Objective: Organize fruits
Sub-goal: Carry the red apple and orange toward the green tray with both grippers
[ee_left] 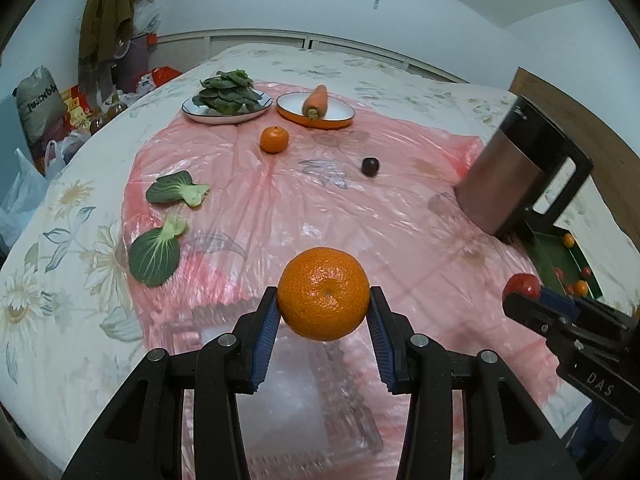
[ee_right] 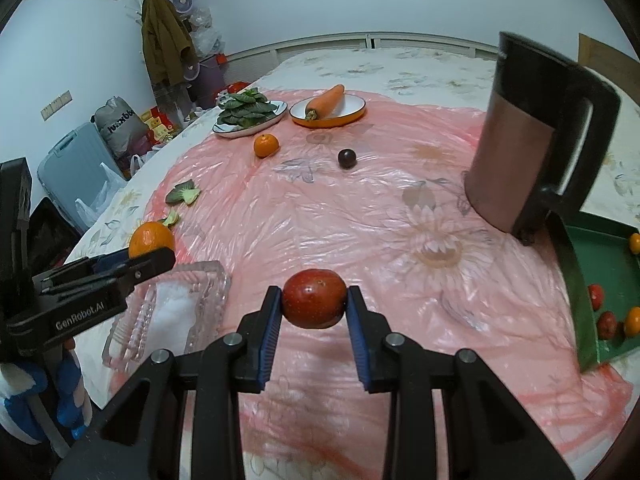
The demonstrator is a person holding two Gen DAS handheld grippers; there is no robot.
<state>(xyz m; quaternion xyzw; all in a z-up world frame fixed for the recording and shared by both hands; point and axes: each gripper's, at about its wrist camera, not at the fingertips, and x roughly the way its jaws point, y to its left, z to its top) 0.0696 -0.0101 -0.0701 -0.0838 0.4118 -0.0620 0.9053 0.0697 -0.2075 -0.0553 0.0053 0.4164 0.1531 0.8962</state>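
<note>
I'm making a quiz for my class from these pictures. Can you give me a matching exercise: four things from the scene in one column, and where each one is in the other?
Things:
1. carrot
2. big orange
3. red fruit
4. dark plum

Places:
A. in the left tongs
B. lying bare on the pink plastic sheet
C. on the orange-rimmed plate
D. in the right tongs

Pairs: 1-C, 2-A, 3-D, 4-B

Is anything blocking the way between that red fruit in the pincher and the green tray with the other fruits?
Nothing visible does. The red fruit hangs above bare pink sheet; the kettle stands behind the green tray, not between.
</note>
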